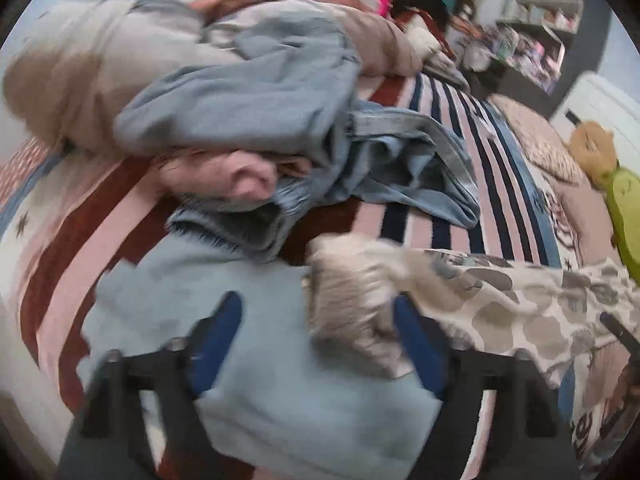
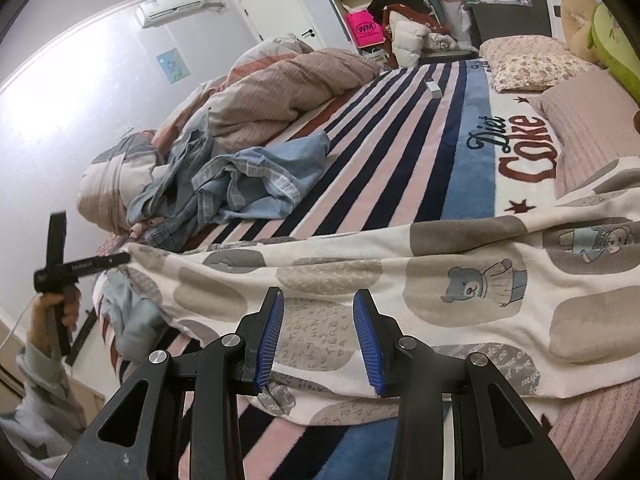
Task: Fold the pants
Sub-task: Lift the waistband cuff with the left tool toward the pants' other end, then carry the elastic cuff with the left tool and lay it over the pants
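Observation:
The pants (image 2: 440, 280) are cream with grey patches and bear cartoons. They lie stretched across the striped bed. In the left wrist view their cuff end (image 1: 352, 304) sits between the blue pads of my left gripper (image 1: 320, 320), whose jaws stand wide apart. That view is blurred. In the right wrist view the left gripper (image 2: 120, 258) touches the far left end of the pants. My right gripper (image 2: 318, 336) is open just above the pants' near edge, with nothing between its pads.
A heap of jeans and blue clothes (image 2: 240, 184) and a beige duvet (image 2: 288, 92) lie at the back left. Pillows (image 2: 532, 60) and a plush toy (image 2: 576, 16) are at the right. A pale blue garment (image 1: 240, 340) lies under the left gripper.

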Demonstrator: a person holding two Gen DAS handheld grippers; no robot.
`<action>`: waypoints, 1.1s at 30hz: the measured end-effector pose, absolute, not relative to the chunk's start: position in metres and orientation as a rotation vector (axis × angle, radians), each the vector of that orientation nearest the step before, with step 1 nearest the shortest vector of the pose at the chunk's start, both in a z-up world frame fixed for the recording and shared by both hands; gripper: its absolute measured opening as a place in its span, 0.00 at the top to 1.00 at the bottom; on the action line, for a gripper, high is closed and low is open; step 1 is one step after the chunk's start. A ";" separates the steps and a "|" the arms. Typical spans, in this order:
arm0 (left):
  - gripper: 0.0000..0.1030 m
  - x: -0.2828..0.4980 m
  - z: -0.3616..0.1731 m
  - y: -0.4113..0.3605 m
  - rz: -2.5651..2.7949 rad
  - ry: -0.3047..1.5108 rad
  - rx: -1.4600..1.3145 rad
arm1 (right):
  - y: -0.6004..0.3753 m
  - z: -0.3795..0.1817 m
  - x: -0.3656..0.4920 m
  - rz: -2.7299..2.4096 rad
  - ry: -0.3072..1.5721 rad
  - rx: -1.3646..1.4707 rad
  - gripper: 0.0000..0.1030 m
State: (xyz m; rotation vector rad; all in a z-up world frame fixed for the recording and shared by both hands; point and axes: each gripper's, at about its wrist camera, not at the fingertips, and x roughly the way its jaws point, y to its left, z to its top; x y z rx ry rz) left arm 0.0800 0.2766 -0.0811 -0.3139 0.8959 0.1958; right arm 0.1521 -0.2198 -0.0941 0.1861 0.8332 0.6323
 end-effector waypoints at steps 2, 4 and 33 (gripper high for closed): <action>0.24 0.070 -0.085 0.277 0.157 0.909 -0.377 | -0.219 -0.095 0.153 0.634 0.836 0.184 0.68; 0.20 0.062 -0.091 0.276 0.091 0.907 -0.452 | -0.217 -0.096 0.153 0.636 0.840 0.186 0.68; 0.92 0.105 -0.103 0.278 0.170 0.644 -0.647 | -0.251 -0.150 0.142 0.422 0.887 0.164 0.49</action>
